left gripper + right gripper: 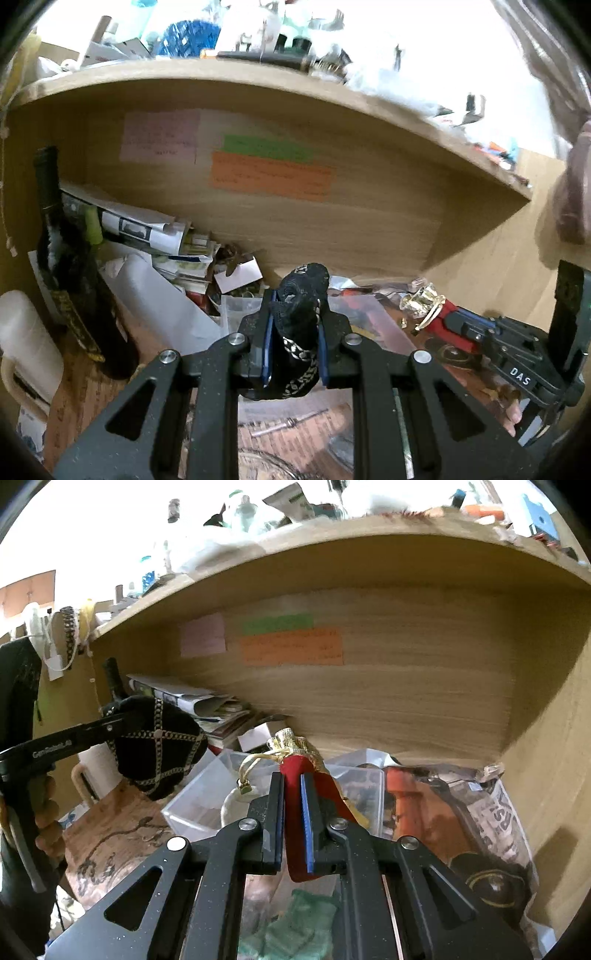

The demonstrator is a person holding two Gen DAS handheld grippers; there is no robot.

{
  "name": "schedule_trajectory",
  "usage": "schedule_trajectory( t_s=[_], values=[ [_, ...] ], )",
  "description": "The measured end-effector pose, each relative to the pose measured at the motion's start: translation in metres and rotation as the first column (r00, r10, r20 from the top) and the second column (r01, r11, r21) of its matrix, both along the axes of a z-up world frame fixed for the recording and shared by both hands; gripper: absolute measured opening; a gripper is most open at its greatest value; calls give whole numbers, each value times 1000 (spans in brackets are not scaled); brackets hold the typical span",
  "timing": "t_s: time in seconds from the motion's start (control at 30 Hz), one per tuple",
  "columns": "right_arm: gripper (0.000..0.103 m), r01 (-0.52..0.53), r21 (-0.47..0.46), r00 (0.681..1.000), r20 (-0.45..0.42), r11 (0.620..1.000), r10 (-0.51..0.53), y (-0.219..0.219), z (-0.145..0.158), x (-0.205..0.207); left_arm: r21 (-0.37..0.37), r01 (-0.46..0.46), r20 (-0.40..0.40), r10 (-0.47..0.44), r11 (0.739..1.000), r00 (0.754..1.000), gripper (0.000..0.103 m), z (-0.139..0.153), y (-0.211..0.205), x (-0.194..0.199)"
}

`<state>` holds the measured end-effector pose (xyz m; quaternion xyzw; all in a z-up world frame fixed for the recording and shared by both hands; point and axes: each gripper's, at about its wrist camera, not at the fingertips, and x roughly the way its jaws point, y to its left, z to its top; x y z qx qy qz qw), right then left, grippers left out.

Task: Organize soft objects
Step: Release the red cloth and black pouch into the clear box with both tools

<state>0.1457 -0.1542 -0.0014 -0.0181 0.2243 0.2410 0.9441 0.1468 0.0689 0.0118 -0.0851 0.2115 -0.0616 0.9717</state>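
- Left wrist view: the left gripper [295, 332] has its jaws clamped on a black soft pouch [301, 295] crossed with chain trim; the fabric bulges up past the blue pads and hangs down below them, lifted off the desk.
- Right wrist view: the right gripper [292, 812] is clenched on a red fabric pouch [293, 801] with a gold gathered top [290, 742] and a gold cord, likewise held in the air.
- Seen from the right camera, the black pouch swells round beyond the left gripper's fingers at the left of the frame, well apart from the red one; the person's hand [48, 812] is wrapped around that gripper's handle.
- Both grippers point forward and level toward the wooden back panel [332, 221] under a shelf, where pink, green and orange paper notes [271, 177] are stuck.
- Below and ahead lie clear plastic containers [207, 794], a stack of papers, a dark bottle [55, 240] at the left, and a printed bag [498, 812] at the right.
- Judgement: the step in hand is carrying, with both soft items already picked up and neither yet placed.
- The next move probably calls for choosing one spot, perhaps a clear container, lowering each pouch over it, and opening the jaws only once the fabric rests inside; the dangling cord could snag on the clutter.
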Motion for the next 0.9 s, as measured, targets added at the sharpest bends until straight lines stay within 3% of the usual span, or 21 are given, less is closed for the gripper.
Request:
schedule_trajectory(
  t_s=[0.47,0.9],
  values=[
    [8,-3,-93,989,-148,996,-11,22,-39,65,15,-10,-179,13,1000,984,19,-67,2,80],
    [9,-76,-192,958,-287,979,18,36,-74,93,46,58,-269,-44,997,962,20,-100,-16,96]
  ],
)
